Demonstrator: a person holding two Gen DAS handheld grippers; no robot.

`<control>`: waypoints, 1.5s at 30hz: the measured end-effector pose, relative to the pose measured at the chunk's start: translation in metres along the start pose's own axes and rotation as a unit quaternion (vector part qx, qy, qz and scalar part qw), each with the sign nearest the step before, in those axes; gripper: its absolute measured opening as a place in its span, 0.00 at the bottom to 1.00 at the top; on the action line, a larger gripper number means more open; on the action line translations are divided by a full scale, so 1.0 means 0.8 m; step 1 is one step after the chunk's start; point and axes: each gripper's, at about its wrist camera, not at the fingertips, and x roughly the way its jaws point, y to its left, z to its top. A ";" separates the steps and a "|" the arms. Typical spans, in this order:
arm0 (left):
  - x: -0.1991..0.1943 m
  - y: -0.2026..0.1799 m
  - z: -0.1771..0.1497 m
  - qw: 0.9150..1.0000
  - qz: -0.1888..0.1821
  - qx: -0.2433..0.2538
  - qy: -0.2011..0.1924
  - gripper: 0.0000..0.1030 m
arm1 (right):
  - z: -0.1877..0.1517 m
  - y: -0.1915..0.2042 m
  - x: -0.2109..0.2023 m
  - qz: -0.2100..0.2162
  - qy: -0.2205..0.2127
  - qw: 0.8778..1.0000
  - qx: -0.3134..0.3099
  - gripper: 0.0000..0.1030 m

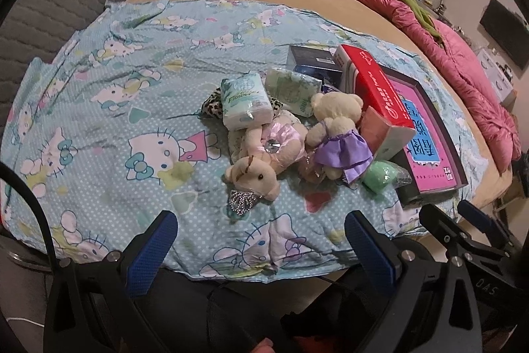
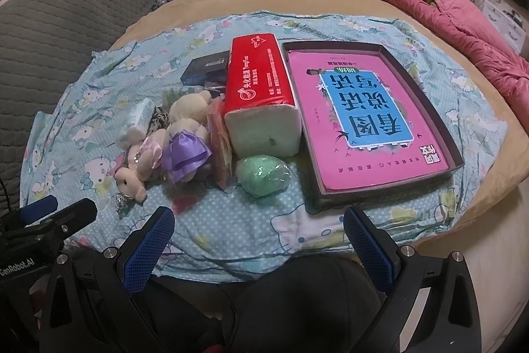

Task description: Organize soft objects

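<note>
- Left wrist view: left gripper (image 1: pixel 261 240) gapes wide and empty; the rabbit plush (image 1: pixel 261 154) lies straight ahead beyond its fingertips, well apart, long axis running away from the fingers.
- Right wrist view: right gripper (image 2: pixel 259 235) also spread and empty; the green soft ball (image 2: pixel 263 175) sits ahead, nearer this hand, beside the red tissue pack (image 2: pixel 261 88).

Bare sheet (image 1: pixel 99 108) left of the toy pile (image 1: pixel 264 141).
</note>
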 end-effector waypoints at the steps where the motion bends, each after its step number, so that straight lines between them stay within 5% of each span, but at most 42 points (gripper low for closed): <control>1: 0.001 0.003 0.000 1.000 -0.002 -0.004 0.001 0.99 | 0.000 0.000 0.000 0.000 0.000 1.000 0.001 0.99; 13: 0.015 0.033 0.024 0.998 -0.024 -0.048 0.018 0.99 | 0.011 -0.001 0.011 0.014 0.007 1.000 -0.017 0.99; 26: 0.054 0.042 0.063 0.997 -0.039 -0.056 0.042 0.98 | 0.032 0.017 0.070 -0.013 0.080 0.991 -0.109 0.99; 35: 0.089 0.042 0.112 0.996 -0.028 -0.051 0.065 0.90 | 0.036 0.035 0.108 -0.041 0.095 0.973 -0.207 0.89; 37: 0.096 0.040 0.123 0.996 -0.031 -0.049 0.067 0.87 | 0.035 0.036 0.115 -0.040 0.100 0.971 -0.215 0.85; 39: 0.105 0.038 0.135 0.996 -0.033 -0.050 0.073 0.84 | 0.034 0.034 0.123 -0.034 0.109 0.969 -0.217 0.70; 45: 0.132 0.033 0.153 0.993 -0.029 -0.051 0.099 0.74 | 0.035 0.028 0.139 -0.021 0.121 0.970 -0.209 0.66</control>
